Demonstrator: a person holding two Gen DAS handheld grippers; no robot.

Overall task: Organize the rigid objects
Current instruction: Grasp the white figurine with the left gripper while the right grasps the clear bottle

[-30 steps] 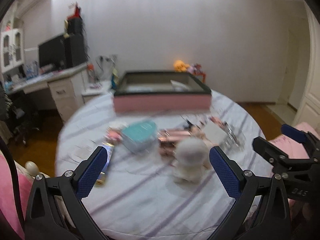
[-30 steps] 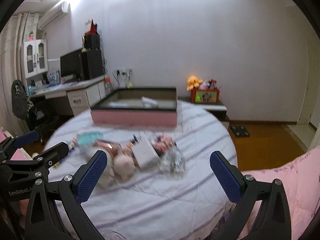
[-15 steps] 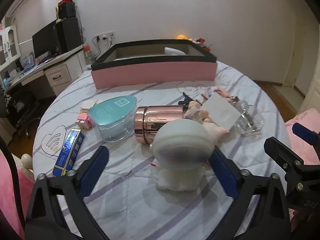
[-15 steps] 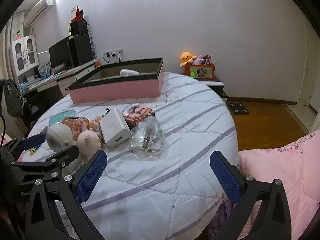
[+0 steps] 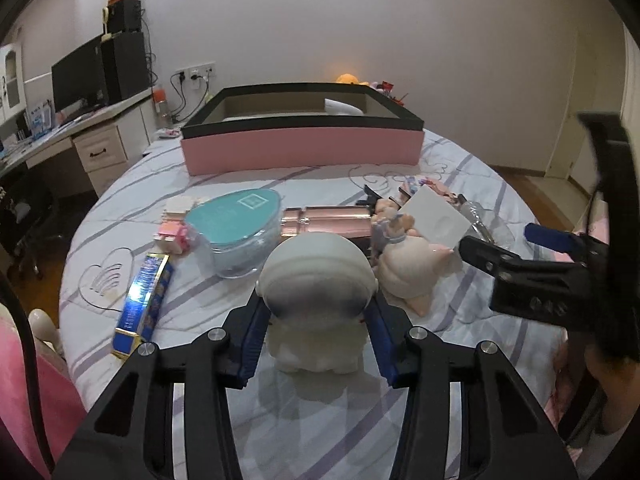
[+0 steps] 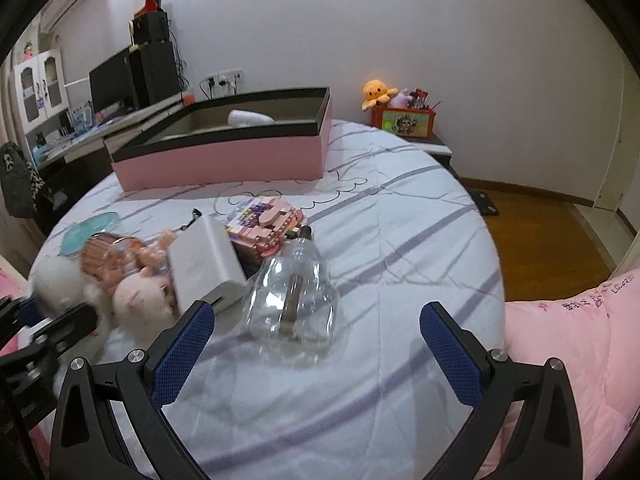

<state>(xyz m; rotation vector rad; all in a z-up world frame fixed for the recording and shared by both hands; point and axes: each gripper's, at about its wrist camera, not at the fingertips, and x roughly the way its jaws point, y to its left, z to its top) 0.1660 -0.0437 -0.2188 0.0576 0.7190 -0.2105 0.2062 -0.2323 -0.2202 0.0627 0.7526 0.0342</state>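
The left gripper (image 5: 318,332) was closing, its blue pads against the sides of the white figurine (image 5: 316,292), which stood upright on the bed (image 5: 280,420) directly between them. The pink box (image 5: 302,150) lay straight ahead beyond the clutter. The right gripper (image 6: 316,354) hung wide and empty, the clear bottle (image 6: 290,296) just ahead.

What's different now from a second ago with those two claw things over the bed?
The left gripper came down around the white round-headed figurine, and its jaws are closing on it. The right gripper dropped toward the clear bottle, jaws wide open. The pink box and the other items stayed put.
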